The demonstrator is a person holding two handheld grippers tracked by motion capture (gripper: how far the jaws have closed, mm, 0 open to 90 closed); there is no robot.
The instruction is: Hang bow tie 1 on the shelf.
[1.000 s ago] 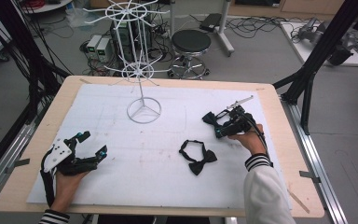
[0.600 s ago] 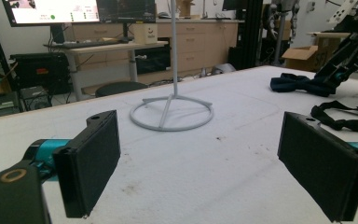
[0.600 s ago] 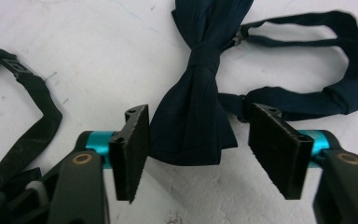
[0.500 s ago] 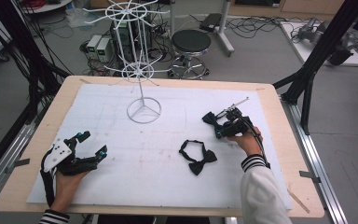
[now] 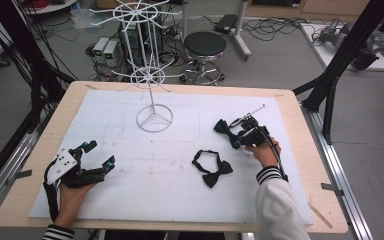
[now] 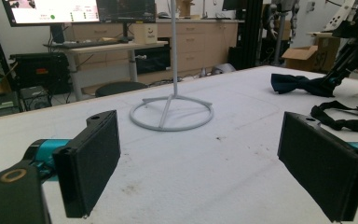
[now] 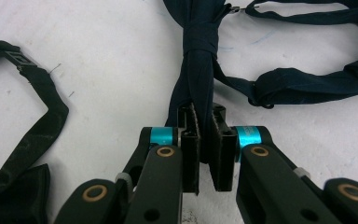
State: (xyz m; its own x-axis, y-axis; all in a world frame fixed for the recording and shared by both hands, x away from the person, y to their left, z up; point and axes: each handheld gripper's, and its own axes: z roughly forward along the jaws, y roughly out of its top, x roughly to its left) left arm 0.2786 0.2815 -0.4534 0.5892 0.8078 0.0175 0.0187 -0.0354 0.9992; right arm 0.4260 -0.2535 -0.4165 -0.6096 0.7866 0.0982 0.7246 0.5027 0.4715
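A navy bow tie (image 7: 200, 51) lies on the white table cover, right of centre. My right gripper (image 7: 204, 135) has just been closing and is now shut on one wing of it, the pads pressing the cloth. From above, that gripper (image 5: 237, 137) sits at the tie's (image 5: 223, 127) right end. A second, black bow tie (image 5: 212, 168) lies loose nearer the front. My left gripper (image 5: 100, 153) rests at the front left, wide open with nothing between its fingers. In the left gripper view, that gripper (image 6: 207, 163) faces the stand's base ring (image 6: 171, 113).
A white wire display stand (image 5: 154, 119) rises from a ring base at the back middle of the table (image 5: 300, 165). The navy tie's neck strap (image 7: 307, 79) loops to the right of the jaws. The black tie's strap (image 7: 42, 107) lies to their left.
The right gripper's jaws have closed onto the navy bow tie, with the hand shifting only slightly. The left hand and the black bow tie have stayed put.
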